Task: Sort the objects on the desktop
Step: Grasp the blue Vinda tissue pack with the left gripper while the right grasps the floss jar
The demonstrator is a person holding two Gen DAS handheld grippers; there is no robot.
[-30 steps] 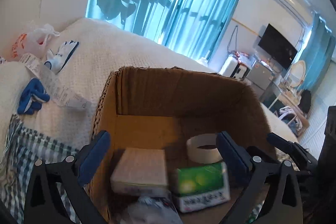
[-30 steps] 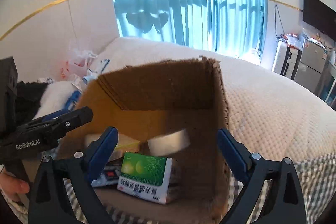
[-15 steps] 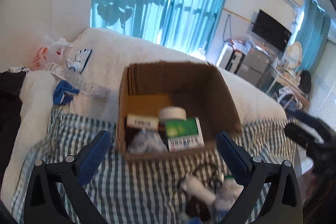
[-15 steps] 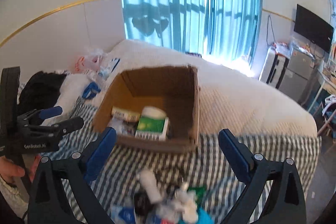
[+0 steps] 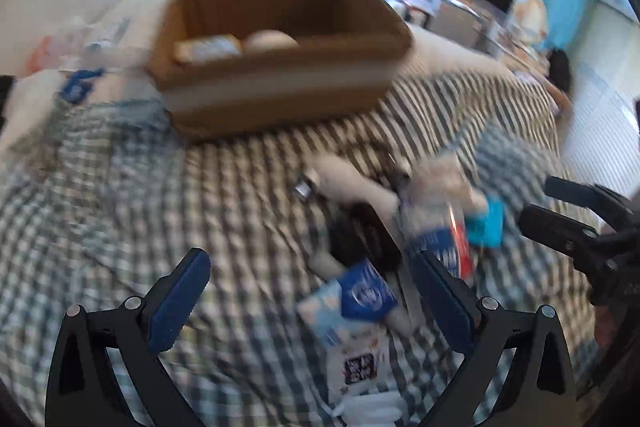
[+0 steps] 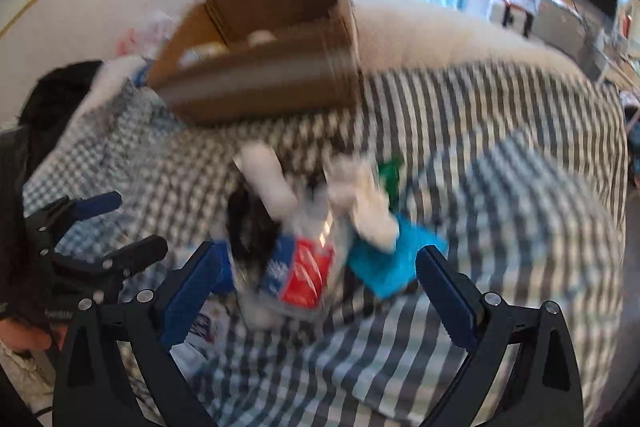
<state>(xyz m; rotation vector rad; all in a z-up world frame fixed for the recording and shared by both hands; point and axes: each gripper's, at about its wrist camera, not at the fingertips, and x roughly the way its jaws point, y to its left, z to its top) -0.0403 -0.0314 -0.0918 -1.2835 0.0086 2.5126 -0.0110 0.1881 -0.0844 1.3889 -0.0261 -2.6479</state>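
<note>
On the bed, the box [image 5: 280, 67] sits in the upper middle of my left view, items inside it. Below it, lower right of centre, a pile [image 5: 384, 227] lies on the checked cloth [image 5: 120, 207]. My other claw [image 5: 576, 215] is at the right edge.

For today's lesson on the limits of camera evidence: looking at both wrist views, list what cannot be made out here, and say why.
- Cardboard box contents: left wrist view, the front wall hides all but two pale tops.
- Pile items: right wrist view, motion blur makes the labels unreadable.
- White packet: left wrist view, blurred print, bottom edge cuts it off.
- Black item: left wrist view, blurred and partly covered by other objects.
</note>
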